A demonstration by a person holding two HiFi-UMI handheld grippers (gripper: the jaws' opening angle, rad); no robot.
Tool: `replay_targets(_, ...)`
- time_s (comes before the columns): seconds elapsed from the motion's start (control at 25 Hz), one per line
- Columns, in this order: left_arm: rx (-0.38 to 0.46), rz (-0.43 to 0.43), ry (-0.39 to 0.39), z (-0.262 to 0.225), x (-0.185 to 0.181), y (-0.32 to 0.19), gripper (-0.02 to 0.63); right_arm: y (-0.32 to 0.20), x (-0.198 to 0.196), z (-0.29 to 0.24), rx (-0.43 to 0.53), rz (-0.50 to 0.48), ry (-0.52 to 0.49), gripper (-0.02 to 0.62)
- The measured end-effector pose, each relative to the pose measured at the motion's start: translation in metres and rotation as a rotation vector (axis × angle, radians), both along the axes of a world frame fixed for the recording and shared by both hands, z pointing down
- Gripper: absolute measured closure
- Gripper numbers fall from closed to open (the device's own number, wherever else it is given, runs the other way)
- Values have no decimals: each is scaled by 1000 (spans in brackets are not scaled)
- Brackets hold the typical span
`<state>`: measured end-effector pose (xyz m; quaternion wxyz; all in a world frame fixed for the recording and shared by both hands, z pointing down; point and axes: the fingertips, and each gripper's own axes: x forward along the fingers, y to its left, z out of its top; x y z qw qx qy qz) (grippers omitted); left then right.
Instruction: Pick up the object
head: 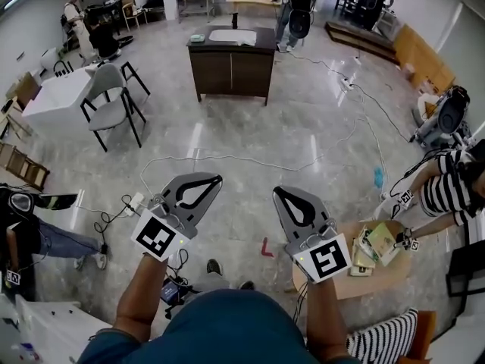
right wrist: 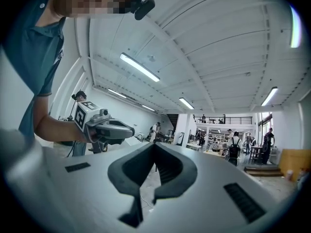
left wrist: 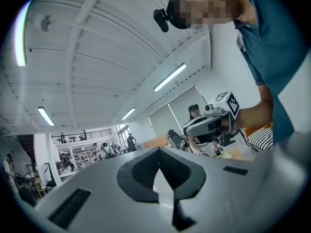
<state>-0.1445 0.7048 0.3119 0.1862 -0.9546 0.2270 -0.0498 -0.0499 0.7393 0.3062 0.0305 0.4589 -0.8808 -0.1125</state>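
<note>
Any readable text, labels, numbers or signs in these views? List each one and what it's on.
None reads as words or numbers.
Cube on the left claw: black-and-white square pattern, no letters.
Cube on the right claw: same kind of pattern, no letters.
Packets on the round table: print too small to read.
Tag by the striped sleeve: square pattern, too small to read.

Left gripper (head: 215,179) and right gripper (head: 277,192) hang side by side over the grey floor (head: 250,139), jaws together. Dark bench (head: 231,70) at twelve o'clock, cluttered round bench (head: 379,280) at four.
</note>
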Motion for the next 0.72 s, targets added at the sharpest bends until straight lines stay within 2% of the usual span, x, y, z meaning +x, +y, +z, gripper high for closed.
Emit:
replay_targets(0.36, 7, 57, 42, -9, -10, -66, 603, -61, -13, -8, -1, 53, 33, 581)
replay_targets(0.72, 40, 95, 64, 1, -45, -132, 603, -122, -43, -4, 28, 104, 66, 581)
